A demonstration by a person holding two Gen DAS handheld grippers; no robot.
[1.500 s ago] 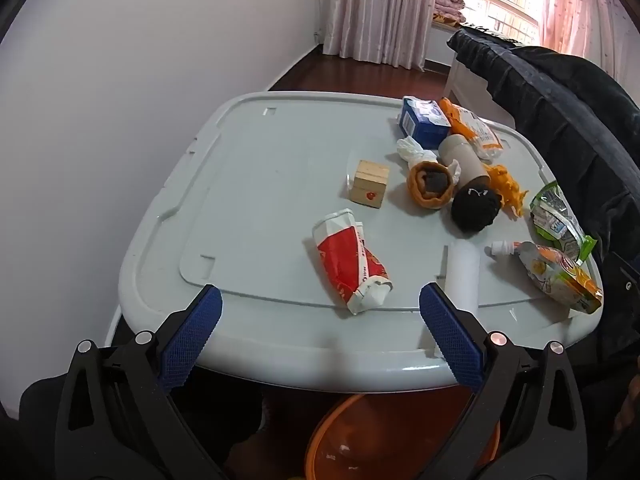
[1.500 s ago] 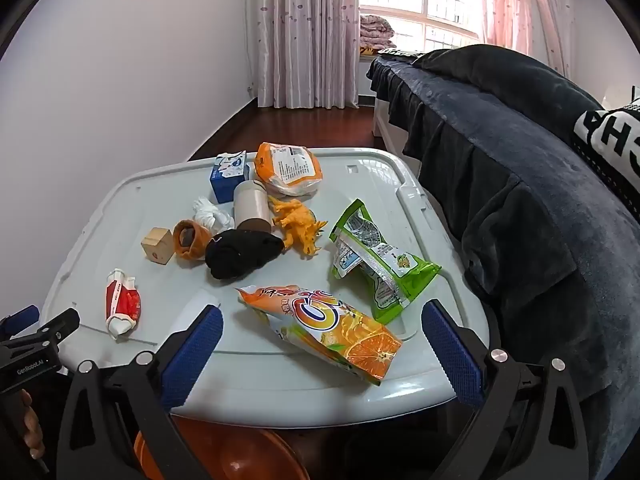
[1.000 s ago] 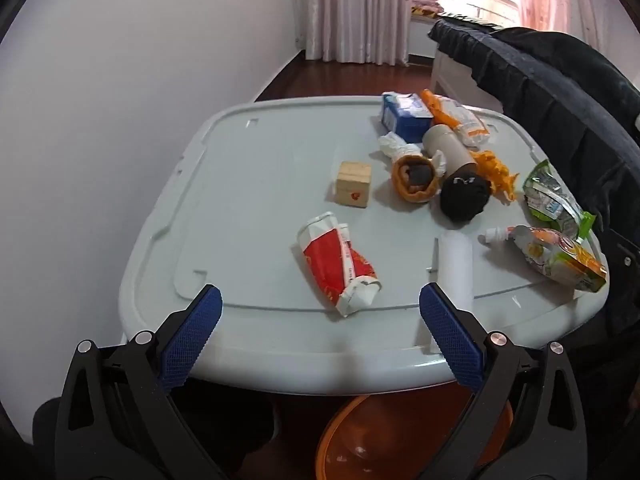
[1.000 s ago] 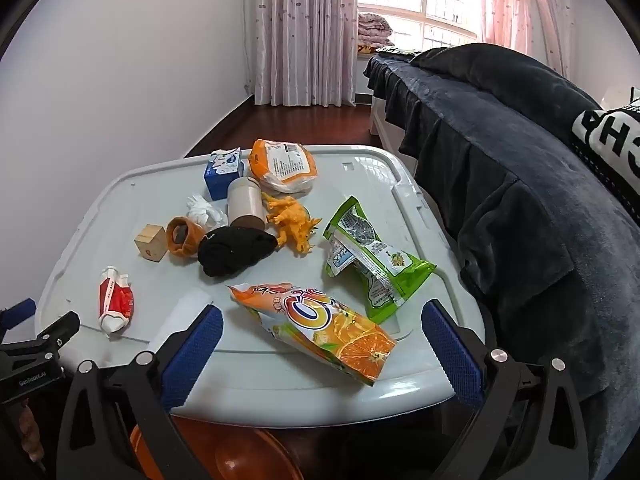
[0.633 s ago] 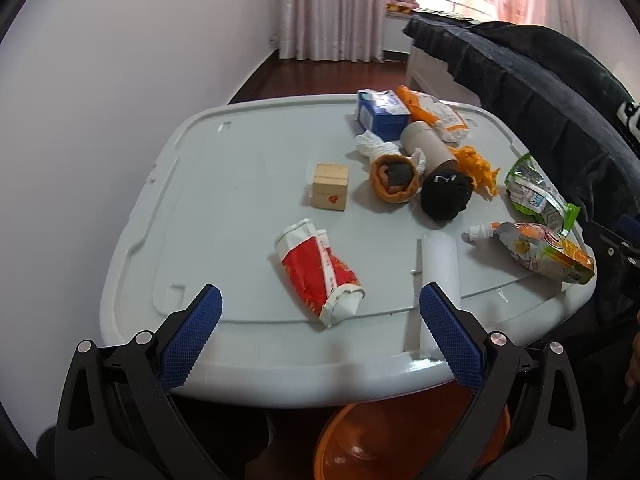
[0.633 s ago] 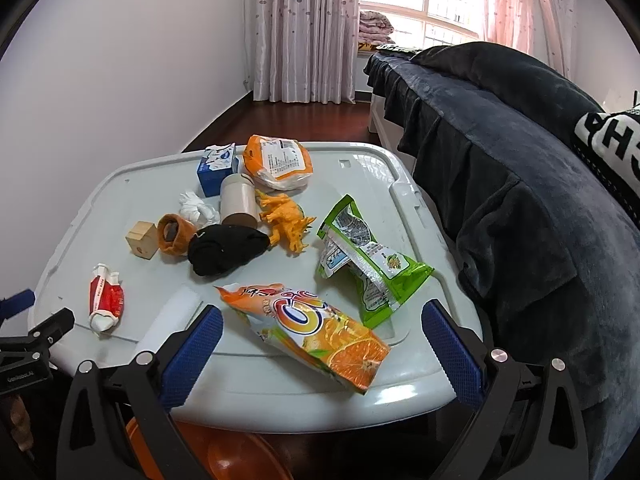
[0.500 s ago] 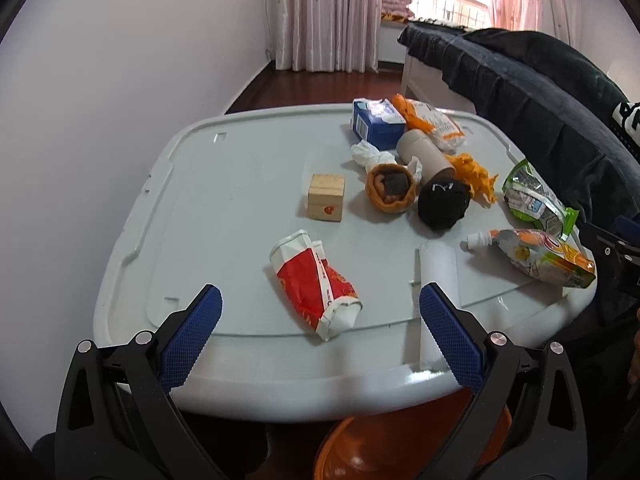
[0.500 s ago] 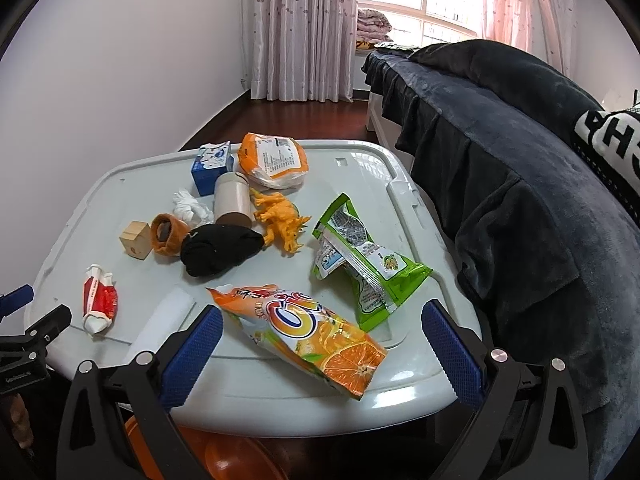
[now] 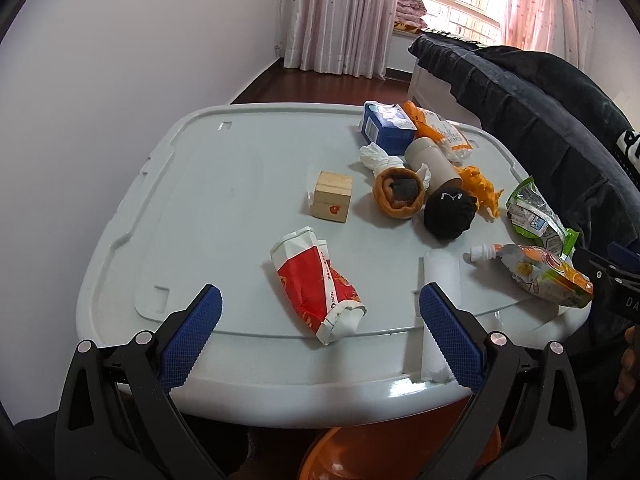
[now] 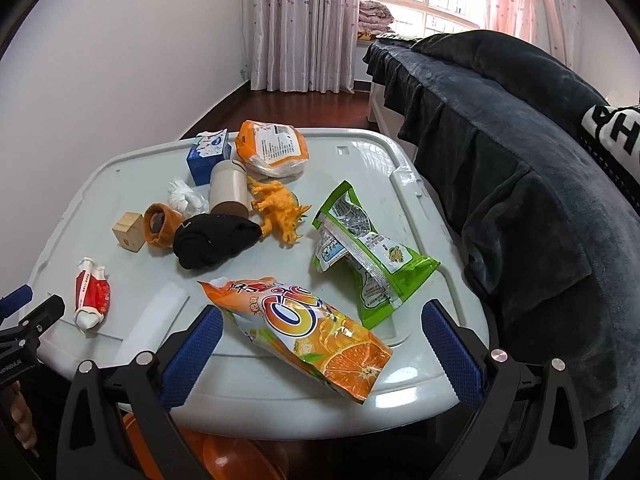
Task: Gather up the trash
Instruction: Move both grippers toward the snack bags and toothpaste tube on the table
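A crumpled red-and-white paper wrapper lay near the front edge of the pale grey plastic lid, the left gripper poised over it, fingers spread wide and empty. A glossy orange juice pouch rested at the front, overlapping a torn green snack bag, under the right gripper, likewise released. Behind sat a small wooden cube and a black balled sock, well apart from an orange bin below.
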